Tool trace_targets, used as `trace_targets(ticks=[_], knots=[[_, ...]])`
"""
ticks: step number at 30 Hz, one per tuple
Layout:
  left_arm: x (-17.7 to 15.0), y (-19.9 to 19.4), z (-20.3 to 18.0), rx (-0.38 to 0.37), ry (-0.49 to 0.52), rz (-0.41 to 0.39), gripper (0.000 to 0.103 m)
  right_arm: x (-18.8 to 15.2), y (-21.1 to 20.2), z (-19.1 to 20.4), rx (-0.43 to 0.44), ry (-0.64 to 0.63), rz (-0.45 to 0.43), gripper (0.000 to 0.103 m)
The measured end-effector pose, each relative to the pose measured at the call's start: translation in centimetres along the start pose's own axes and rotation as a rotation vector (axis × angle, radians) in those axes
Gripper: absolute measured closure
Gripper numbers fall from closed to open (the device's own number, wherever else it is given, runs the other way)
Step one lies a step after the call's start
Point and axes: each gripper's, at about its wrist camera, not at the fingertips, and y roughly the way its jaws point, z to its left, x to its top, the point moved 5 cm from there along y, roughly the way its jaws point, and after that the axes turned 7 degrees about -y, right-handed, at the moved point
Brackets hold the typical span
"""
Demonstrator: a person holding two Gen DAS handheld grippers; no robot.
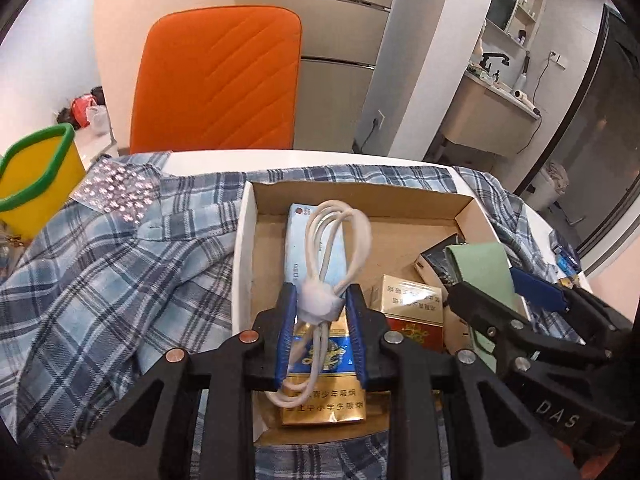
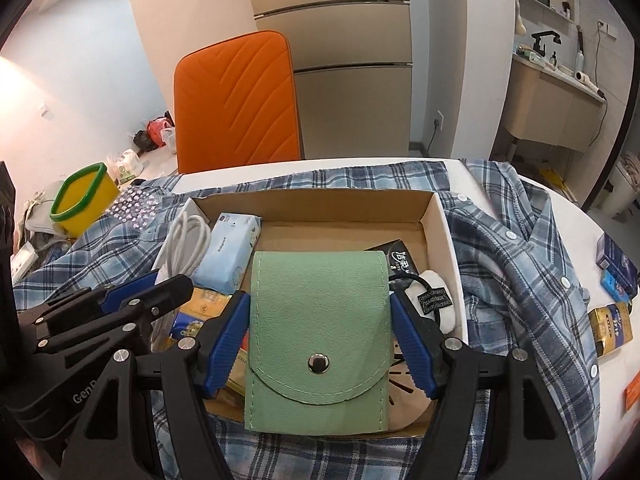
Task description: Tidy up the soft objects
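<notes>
My left gripper [image 1: 320,300] is shut on a coiled white cable [image 1: 334,240], gripped at its wrapped middle, held over the cardboard box [image 1: 246,248]. My right gripper [image 2: 320,316] is shut on a green pouch with a snap button [image 2: 320,320], also over the box [image 2: 436,216]. In the box lie a light blue tissue pack [image 2: 228,256], gold cigarette packs [image 1: 324,400], a black packet [image 2: 400,260] and a white puff with a black band [image 2: 440,296]. The right gripper shows in the left wrist view [image 1: 500,292]; the left one shows in the right wrist view [image 2: 136,288].
A blue plaid shirt [image 1: 120,272] lies spread under the box on the white table [image 1: 280,158]. A yellow bin with green rim [image 1: 36,176] stands at left. An orange chair [image 1: 216,80] is behind the table. Small packs [image 2: 612,312] lie at the right edge.
</notes>
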Motion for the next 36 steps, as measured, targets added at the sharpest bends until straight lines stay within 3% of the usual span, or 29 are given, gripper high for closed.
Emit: trace_targets(ticks=[1, 2, 3, 5, 7, 22, 25, 32, 36], knots=[[0.0, -0.1, 0.0, 0.004, 0.004, -0.002, 0.071, 0.1, 0.0, -0.1, -0.001, 0.001, 0.002, 0.03], [0.0, -0.2, 0.1, 0.004, 0.003, -0.008, 0.058, 0.0, 0.0, -0.2, -0.002, 0.007, 0.003, 0.03], [0.1, -0.5, 0.1, 0.013, 0.0, -0.023, 0.051, 0.1, 0.0, -0.4, -0.001, 0.011, 0.002, 0.029], [0.4, -1.0, 0.3, 0.025, 0.001, -0.05, 0.045, 0.1, -0.2, -0.7, -0.007, 0.021, -0.008, 0.024], [0.6, -1.4, 0.5, 0.017, -0.009, -0.061, 0.044, 0.3, -0.6, -1.0, -0.014, 0.024, -0.024, 0.019], [2.4, -6.9, 0.0, 0.026, 0.028, -0.214, 0.044, 2.3, -7.3, -2.4, -0.079, 0.022, -0.18, 0.019], [2.6, -8.6, -0.4, 0.03, 0.045, -0.271, 0.034, 2.7, -9.2, -2.6, -0.089, 0.022, -0.227, 0.019], [2.6, -13.3, -1.1, 0.009, 0.071, -0.442, 0.002, 2.7, -14.1, -2.9, -0.113, 0.003, -0.379, 0.015], [2.2, -16.1, -2.0, 0.021, 0.128, -0.551, 0.001, 2.3, -16.7, -2.7, -0.127, -0.014, -0.446, 0.014]])
